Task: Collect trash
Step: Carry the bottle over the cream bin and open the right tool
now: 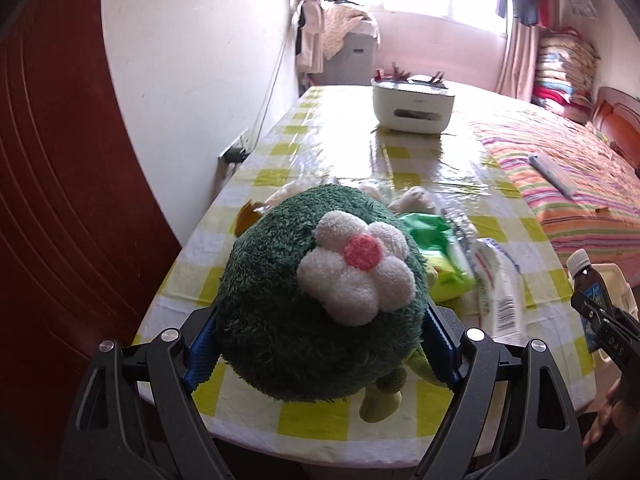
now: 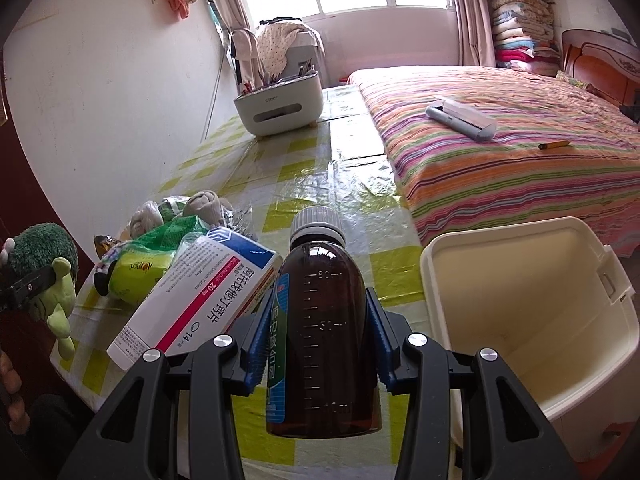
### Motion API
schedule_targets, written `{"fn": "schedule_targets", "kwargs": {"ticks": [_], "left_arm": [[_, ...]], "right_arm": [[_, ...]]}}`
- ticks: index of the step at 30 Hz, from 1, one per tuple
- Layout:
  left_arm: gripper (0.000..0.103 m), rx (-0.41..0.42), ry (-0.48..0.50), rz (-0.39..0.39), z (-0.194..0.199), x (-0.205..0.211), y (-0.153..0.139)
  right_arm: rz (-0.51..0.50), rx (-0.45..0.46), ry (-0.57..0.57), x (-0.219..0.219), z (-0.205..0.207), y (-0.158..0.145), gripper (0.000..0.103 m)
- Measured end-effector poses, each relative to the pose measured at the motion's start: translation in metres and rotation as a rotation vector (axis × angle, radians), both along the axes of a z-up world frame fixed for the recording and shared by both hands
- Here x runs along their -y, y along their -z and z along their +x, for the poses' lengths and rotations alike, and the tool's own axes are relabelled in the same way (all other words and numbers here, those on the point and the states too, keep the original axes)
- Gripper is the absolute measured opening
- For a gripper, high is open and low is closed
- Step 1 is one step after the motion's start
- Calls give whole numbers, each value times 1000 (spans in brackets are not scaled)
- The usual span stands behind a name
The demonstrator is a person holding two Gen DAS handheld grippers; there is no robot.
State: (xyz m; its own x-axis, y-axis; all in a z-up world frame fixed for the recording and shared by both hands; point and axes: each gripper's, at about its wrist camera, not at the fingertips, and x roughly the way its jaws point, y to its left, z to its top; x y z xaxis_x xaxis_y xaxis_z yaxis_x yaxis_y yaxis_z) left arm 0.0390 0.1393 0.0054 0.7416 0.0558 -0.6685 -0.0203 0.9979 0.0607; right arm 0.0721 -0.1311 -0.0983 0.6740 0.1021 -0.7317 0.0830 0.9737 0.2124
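My left gripper (image 1: 320,344) is shut on a green plush toy (image 1: 316,280) with a white flower, held over the near table edge; the toy also shows in the right wrist view (image 2: 44,252). My right gripper (image 2: 318,340) is shut on a brown medicine bottle (image 2: 326,320) with a grey cap, held upright just left of an open cream bin (image 2: 532,320). The bottle shows at the right edge of the left wrist view (image 1: 588,280). On the checked table (image 2: 304,152) lie a white medicine box (image 2: 200,296), a green packet (image 2: 148,260) and crumpled wrappers (image 2: 200,204).
A white organiser box (image 2: 280,108) stands at the table's far end. A striped bed (image 2: 500,152) runs along the right with a grey lint brush (image 2: 460,120) and a yellow pen (image 2: 554,145). A wall is on the left, with a socket (image 1: 236,152).
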Motion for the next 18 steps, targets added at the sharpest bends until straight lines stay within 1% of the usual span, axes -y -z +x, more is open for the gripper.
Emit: {"fn": "schedule_targets", "kwargs": {"ticks": [2,8,18], "left_arm": [[81,5,13,14,-4,10,-3],[81,15,80,15,-14,39,-9],[81,35,225,56,-26,107,-15]], "right_arm": [[-2,9,10,5,-3,-2,42],[11,23,42,22,-9,-5,42],[11,47,100,47,-20,-10,42]]}}
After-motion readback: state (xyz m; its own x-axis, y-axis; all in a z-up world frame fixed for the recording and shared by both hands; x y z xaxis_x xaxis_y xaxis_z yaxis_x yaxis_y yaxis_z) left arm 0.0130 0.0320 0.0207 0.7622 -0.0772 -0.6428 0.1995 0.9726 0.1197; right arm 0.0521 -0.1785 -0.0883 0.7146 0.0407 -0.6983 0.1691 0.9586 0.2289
